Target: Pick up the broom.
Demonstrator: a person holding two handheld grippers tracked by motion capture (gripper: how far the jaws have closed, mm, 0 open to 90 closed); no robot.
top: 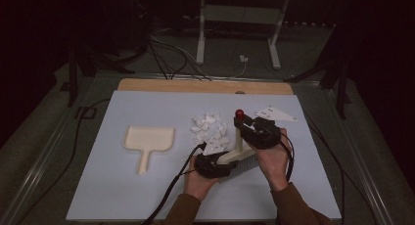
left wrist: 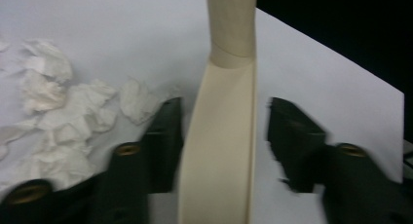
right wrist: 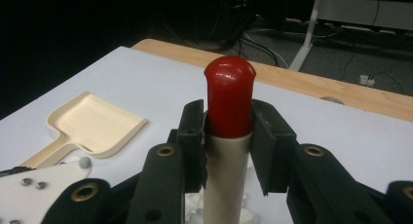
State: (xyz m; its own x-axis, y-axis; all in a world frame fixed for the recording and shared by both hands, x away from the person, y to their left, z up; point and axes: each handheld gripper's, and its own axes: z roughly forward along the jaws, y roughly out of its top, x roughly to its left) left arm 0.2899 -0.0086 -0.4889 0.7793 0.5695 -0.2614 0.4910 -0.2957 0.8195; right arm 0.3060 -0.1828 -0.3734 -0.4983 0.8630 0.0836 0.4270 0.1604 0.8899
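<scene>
A cream hand brush (top: pixel 239 141) with a red cap (top: pixel 239 113) stands tilted on the pale board, its dark bristles (top: pixel 243 166) down near the front. My right gripper (top: pixel 243 123) is shut on the handle's top just under the red cap (right wrist: pixel 229 95); both pads (right wrist: pixel 194 136) press the handle. My left gripper (top: pixel 222 162) reaches in low at the brush's base. In the left gripper view the cream brush body (left wrist: pixel 221 136) lies between the jaws of my left gripper (left wrist: pixel 224 117): the left jaw is against it and a narrow gap shows at the right jaw.
A cream dustpan (top: pixel 148 139) lies flat on the board's left half, handle toward me. Crumpled white paper scraps (top: pixel 210 128) are heaped just left of the brush. The board (top: pixel 122 195) ends at a wooden strip (top: pixel 205 85) at the back; cables trail over its front.
</scene>
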